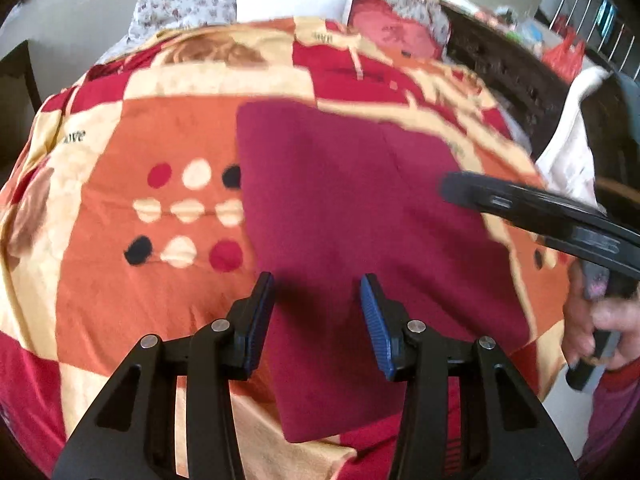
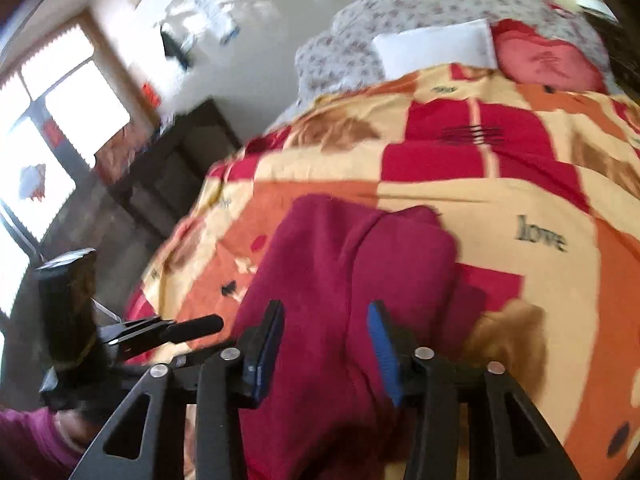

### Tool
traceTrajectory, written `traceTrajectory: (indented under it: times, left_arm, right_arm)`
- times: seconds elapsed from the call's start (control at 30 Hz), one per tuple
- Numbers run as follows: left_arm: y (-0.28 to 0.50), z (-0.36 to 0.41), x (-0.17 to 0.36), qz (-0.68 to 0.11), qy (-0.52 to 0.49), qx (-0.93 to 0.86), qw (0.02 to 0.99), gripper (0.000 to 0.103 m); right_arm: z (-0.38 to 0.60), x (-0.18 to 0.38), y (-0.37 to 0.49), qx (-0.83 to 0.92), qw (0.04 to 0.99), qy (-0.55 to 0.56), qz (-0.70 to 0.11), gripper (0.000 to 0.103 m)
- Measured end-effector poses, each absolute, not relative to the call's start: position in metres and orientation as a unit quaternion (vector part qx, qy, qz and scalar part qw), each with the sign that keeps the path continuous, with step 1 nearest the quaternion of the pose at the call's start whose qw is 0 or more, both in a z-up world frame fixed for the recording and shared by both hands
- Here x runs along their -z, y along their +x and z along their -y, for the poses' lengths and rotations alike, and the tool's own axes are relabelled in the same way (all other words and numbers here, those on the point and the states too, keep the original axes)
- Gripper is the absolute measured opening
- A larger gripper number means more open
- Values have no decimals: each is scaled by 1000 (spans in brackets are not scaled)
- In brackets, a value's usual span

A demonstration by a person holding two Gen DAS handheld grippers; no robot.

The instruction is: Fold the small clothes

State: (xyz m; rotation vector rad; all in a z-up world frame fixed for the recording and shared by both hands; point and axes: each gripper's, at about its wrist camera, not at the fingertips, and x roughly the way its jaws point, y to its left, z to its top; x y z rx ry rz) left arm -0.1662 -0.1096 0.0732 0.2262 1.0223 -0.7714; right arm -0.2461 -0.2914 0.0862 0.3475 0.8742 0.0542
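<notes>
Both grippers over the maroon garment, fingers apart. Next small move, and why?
Probably lower the left gripper to the maroon garment and pinch its near edge: the fingers stand apart with nothing between them, and the garment lies flat on the patterned blanket.

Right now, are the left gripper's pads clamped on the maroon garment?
Apart. The left wrist view shows the left gripper with its jaws spread, both blue pads bare, and the maroon garment lying flat on the bedspread beyond them.
</notes>
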Motion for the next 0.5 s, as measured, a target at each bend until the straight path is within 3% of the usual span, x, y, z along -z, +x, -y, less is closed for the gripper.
traceTrajectory:
  times: [0.07,0.13,0.5]
  left_arm:
    - [-169,111,-68,-467,108,354,803,45]
    - [-171,112,-67,-463,106,354,806,45]
    - [-170,106,-69,-467,83,332,815,45]
  right_arm:
    - [298,-61,-234,11,882,140,-449,26]
    - [312,-45,-233,20,880,161,-446,20]
    - [273,-103,-289,-15,903,122,-412,24]
